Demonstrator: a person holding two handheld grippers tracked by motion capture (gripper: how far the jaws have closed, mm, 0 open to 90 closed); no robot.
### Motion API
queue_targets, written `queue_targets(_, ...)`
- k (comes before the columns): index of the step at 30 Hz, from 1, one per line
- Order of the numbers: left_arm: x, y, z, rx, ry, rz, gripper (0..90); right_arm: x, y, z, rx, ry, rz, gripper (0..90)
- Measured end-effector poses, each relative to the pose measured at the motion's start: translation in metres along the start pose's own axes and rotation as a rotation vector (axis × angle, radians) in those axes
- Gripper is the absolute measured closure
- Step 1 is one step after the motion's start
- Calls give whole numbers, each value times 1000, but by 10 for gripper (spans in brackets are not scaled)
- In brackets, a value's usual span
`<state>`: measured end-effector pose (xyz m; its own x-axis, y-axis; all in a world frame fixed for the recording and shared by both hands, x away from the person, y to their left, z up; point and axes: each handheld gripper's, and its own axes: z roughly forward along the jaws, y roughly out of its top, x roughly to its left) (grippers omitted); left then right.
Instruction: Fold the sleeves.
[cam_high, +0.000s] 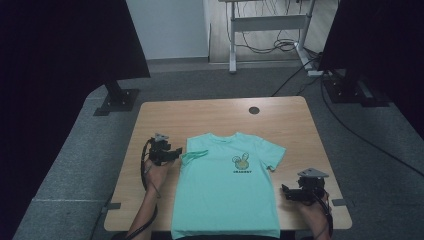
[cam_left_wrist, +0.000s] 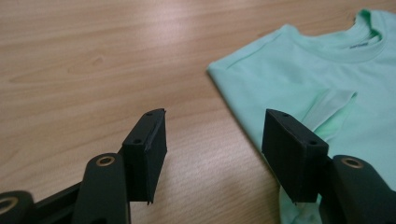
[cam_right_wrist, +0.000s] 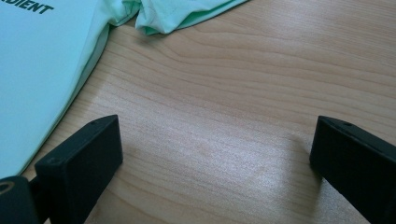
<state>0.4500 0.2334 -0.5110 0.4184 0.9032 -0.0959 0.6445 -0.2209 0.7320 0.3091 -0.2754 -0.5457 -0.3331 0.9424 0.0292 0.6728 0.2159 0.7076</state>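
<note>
Left gripper (cam_high: 176, 153) sits at the shirt's 9 o'clock, just off the folded-in left sleeve (cam_high: 194, 155); jaws about half open, nothing between them, bare wood under the gap in the left gripper view. Right gripper (cam_high: 286, 192) is parked at about 4 o'clock of the shirt, just beside its side hem; jaws wide, nothing held.

Mint t-shirt (cam_high: 227, 190) lies flat, print up, centre of the table (cam_high: 220, 112), collar at 12, bottom hem at the near edge and possibly draping slightly over it.

Handling, my read:
- Light, limp knit. No stiffness; anything lifted will sag and drag the rest.
- Thin layers: a pinch can catch both front and back, fine for folding.
- Cloth on smooth wood should slide easily, so pull slowly or the whole shirt shifts.
- Not fragile.

Grip points: the right sleeve (cam_high: 274, 156) at its cuff edge, still spread toward 2 o'clock; or shoulder seam and hem corners, where the doubled fabric gives the pads more to bite.

Room: open wood at 12, 9 and 3. Grommet hole (cam_high: 254, 110) at 12–1, well apart. Near edge is the tight side.
</note>
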Motion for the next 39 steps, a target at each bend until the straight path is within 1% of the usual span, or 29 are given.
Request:
queue_targets(3,-1,-4,2,11,-10,0,395,0,0,0,0,0,0,19)
queue_targets(8,-9,-9,1,9,-49,1,386,0,0,0,0,0,0,19)
queue_targets(11,-18,-14,1,25,-74,22,382,0,0,0,0,0,0,19)
queue_targets(13,-25,-18,2,42,-96,45,380,0,0,0,0,0,0,19)
queue_targets(14,-27,-19,2,48,-99,59,380,0,0,0,1,1,0,19)
queue_targets(15,-29,-20,1,47,-99,71,380,0,0,0,0,0,0,19)
queue_targets(16,-29,-19,0,40,-92,74,379,0,0,0,0,0,0,19)
queue_targets(19,-24,-18,-2,12,-71,44,372,0,0,0,0,0,0,19)
queue_targets(21,-20,-18,0,20,-60,32,362,0,0,0,0,0,0,19)
queue_targets(23,-19,-21,1,37,-55,41,361,0,0,0,0,0,0,19)
queue_targets(25,-22,-25,2,46,-53,59,358,0,0,0,0,0,0,19)
queue_targets(28,-29,-27,2,51,-43,105,346,0,0,0,0,0,0,19)
queue_targets(30,-34,-28,2,60,-26,144,345,0,0,0,0,0,0,19)
queue_targets(31,-35,-28,1,54,-17,156,342,0,0,0,0,0,0,19)
queue_targets(32,-35,-27,0,46,-15,157,341,0,0,0,0,0,0,19)
queue_targets(34,-33,-26,-5,23,-19,141,337,0,0,0,0,0,0,19)
queue_targets(36,-32,-26,-10,17,-19,141,329,0,0,0,0,0,0,19)
queue_targets(38,-34,-29,-11,30,-4,167,323,0,0,0,0,0,0,19)
queue_targets(39,-34,-31,-10,41,10,182,318,0,0,0,0,0,0,19)
